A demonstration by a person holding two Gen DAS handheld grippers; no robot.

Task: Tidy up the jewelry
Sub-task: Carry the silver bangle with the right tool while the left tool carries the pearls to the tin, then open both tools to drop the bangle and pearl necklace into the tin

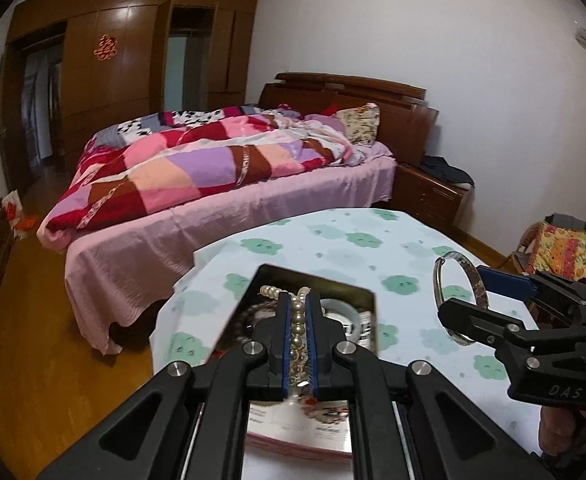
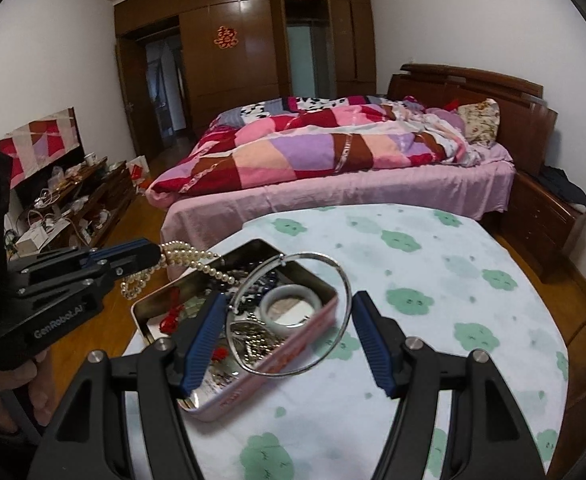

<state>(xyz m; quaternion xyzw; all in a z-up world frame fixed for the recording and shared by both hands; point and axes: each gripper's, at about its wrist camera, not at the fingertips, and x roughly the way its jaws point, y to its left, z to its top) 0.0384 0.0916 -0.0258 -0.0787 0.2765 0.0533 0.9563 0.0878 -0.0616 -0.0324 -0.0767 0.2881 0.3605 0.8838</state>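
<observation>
A pink metal tin (image 2: 285,364) full of jewelry sits on the table with the cloud-print cloth (image 2: 433,280); it also shows in the left wrist view (image 1: 367,300). My left gripper (image 1: 301,308) is shut on a pearl necklace (image 1: 299,320) and holds it above the tin; the pearls (image 2: 185,258) hang from it in the right wrist view. My right gripper (image 2: 289,312) holds a silver bangle (image 2: 333,268) between its wide-set blue pads, over the tin's right side. The bangle (image 1: 459,296) stands upright in the left wrist view. A white jade ring (image 2: 289,308) lies in the tin.
A bed with a patchwork quilt (image 2: 333,152) stands beyond the table. A cluttered low cabinet (image 2: 73,208) is at the left, a nightstand (image 2: 545,220) at the right, and a chair with a bright cushion (image 1: 561,248) is beside the table.
</observation>
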